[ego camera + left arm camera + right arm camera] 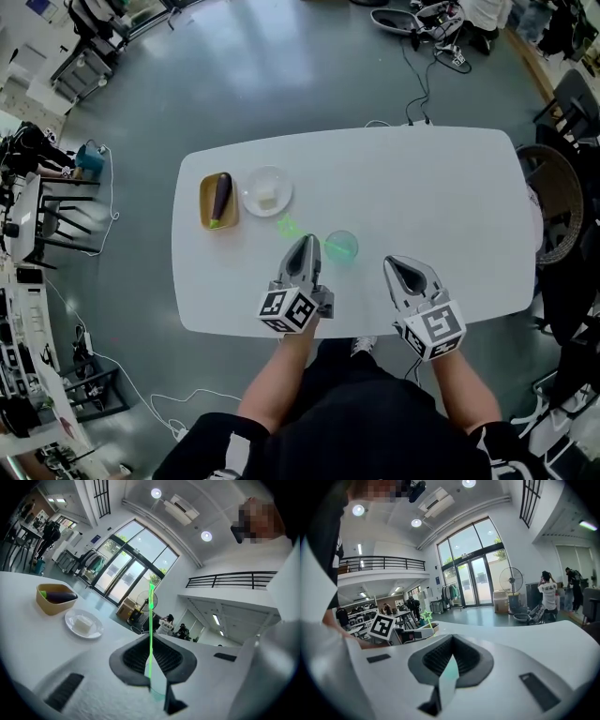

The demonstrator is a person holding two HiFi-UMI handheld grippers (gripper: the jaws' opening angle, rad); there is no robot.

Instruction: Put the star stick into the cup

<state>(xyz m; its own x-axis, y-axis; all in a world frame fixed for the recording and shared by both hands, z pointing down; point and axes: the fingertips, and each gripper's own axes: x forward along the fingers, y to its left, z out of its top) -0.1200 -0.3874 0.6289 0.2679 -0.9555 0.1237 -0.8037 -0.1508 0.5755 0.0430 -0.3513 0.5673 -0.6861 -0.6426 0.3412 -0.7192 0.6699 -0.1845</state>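
Note:
In the head view my left gripper (303,244) is shut on the thin green star stick, whose star end (287,226) points away over the white table (422,187). The left gripper view shows the stick (150,620) rising straight up from between the closed jaws of that gripper (150,665). A translucent green cup (340,247) stands just right of the left gripper's tip. My right gripper (394,266) is shut and holds nothing, to the right of the cup. In the right gripper view that gripper (448,667) is closed, and the star (426,615) shows beyond it at the left.
A tan tray with an eggplant (218,200) and a clear plate with a white block (267,190) sit at the table's far left; both show in the left gripper view, tray (50,605) and plate (84,625). A wicker chair (555,202) stands by the right edge.

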